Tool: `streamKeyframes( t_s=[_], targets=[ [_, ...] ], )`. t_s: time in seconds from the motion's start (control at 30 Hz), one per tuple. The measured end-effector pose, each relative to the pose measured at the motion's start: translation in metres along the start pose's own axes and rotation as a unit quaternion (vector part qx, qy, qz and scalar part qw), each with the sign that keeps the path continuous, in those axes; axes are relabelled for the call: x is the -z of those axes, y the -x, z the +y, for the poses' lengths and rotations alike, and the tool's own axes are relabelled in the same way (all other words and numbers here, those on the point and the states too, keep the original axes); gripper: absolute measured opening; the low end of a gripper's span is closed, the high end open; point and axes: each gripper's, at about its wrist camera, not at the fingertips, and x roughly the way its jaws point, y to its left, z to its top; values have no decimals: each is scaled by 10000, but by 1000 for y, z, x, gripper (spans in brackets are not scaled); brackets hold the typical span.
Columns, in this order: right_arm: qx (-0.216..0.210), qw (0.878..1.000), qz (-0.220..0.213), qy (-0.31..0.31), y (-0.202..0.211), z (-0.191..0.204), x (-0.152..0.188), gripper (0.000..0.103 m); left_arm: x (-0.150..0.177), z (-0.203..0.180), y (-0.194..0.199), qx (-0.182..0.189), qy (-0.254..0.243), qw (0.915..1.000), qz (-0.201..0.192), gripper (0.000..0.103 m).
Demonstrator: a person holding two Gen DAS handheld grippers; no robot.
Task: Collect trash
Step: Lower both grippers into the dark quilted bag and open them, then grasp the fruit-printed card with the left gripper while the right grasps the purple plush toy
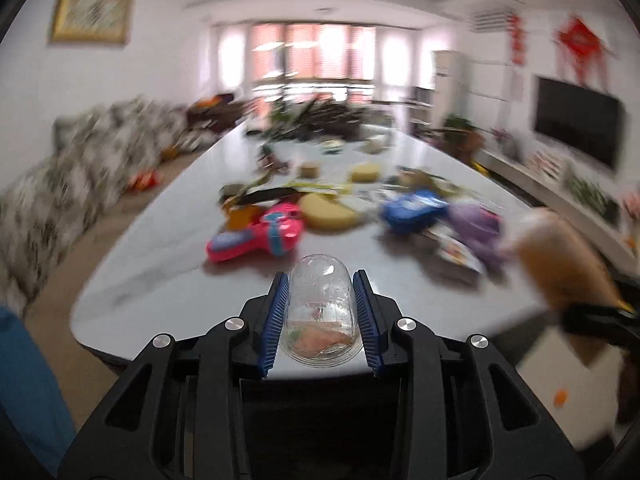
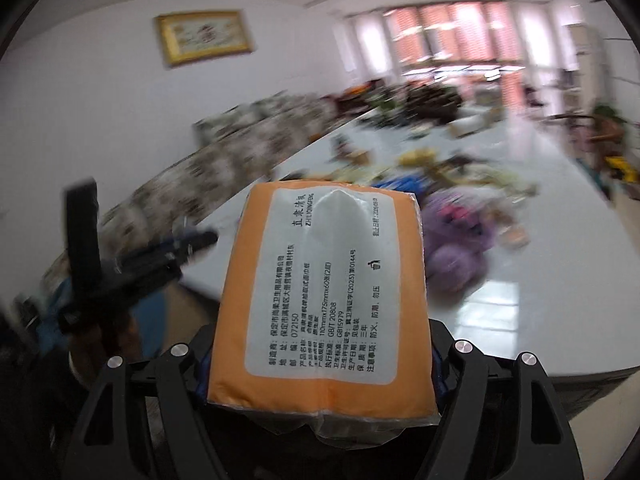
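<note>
While gripped, 1 clear cup (image 1: 320, 312), 1 orange tissue pack (image 2: 324, 300)

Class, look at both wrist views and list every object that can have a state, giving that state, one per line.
left gripper: shut on the clear cup.
clear cup: held with its closed end pointing away, some orange residue inside.
right gripper: shut on the orange tissue pack.
orange tissue pack: sealed, held clear of the table, label facing the camera.
pink toy: lying on the table.
television: screen dark.
</note>
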Motion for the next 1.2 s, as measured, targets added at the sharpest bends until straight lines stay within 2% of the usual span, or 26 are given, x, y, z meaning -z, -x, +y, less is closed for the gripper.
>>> streamKeyframes(
  t_s=[0.03, 0.1, 0.17, 0.2, 0.27, 0.3, 0.33, 0.37, 0.4, 0.43, 0.47, 0.53, 0.63, 0.7, 0.77, 0.8, 0.83, 0.87, 0.93, 1.0, 1.1, 1.2],
  targets=[
    [-201, 9995, 248, 65, -4, 3, 6, 74, 6, -4, 4, 64, -130, 9999, 92, 33],
    [-539, 9944, 890, 161, -18, 5, 24, 74, 38, -12, 3, 339, -398, 9964, 665, 33],
    [-658, 9862, 1489, 307, -38, 7, 43, 74, 65, -13, -10, 482, -510, 9903, 1197, 33],
    [-668, 9809, 1793, 364, -50, 7, 51, 75, 87, -14, -27, 647, -542, 9820, 1692, 34],
    [-664, 9725, 2201, 373, -77, 2, 65, 79, 117, -13, -57, 908, -475, 9673, 2321, 35],
    [-685, 9663, 2462, 316, -96, -4, 74, 86, 138, -14, -82, 970, -481, 9549, 2764, 45],
    [-592, 9580, 2791, 270, -119, -12, 84, 91, 149, -13, -97, 957, -495, 9483, 2985, 60],
    [-409, 9524, 3009, 266, -136, -19, 92, 91, 166, -13, -116, 779, -533, 9429, 3194, 64],
    [-193, 9444, 3270, 266, -155, -26, 102, 91, 178, -13, -132, 768, -593, 9360, 3385, 68],
    [-69, 9384, 3446, 243, -170, -34, 110, 91, 188, -13, -145, 819, -633, 9295, 3540, 68],
    [74, 9357, 3522, 205, -177, -41, 114, 91, 198, -12, -156, 715, -662, 9241, 3696, 68],
    [170, 9373, 3474, 208, -176, -45, 111, 90, 208, -10, -163, 679, -700, 9163, 3885, 68],
    [82, 9561, 2912, 318, -139, -35, 82, 90, 202, -6, -154, 673, -709, 9218, 3752, 68],
    [-92, 9731, 2266, 403, -94, -25, 57, 90, 181, -2, -147, 677, -720, 9296, 3552, 68],
    [-70, 9869, 1538, 486, -54, -19, 31, 91, 159, -1, -123, 717, -717, 9416, 3212, 70],
    [69, 9940, 956, 522, -28, -21, 9, 95, 145, -2, -112, 740, -703, 9481, 3011, 75],
    [365, 9971, 439, 513, -9, -27, -9, 98, 129, -3, -103, 780, -689, 9546, 2790, 82],
    [729, 9963, 22, 449, 2, -35, -26, 98, 109, -3, -91, 826, -680, 9626, 2487, 84],
    [1347, 9903, -233, 249, 4, -55, -45, 98, 74, -10, -76, 867, -755, 9740, 1951, 87],
    [1800, 9831, -304, -125, -9, -79, -63, 98, 51, -18, -69, 810, -814, 9796, 1651, 87],
    [1868, 9791, -340, -729, -36, -114, -79, 98, 22, -28, -65, 873, -694, 9858, 1255, 87],
    [1776, 9784, -123, -1054, -67, -136, -96, 95, 3, -39, -73, 921, -567, 9883, 1077, 88]
  ],
)
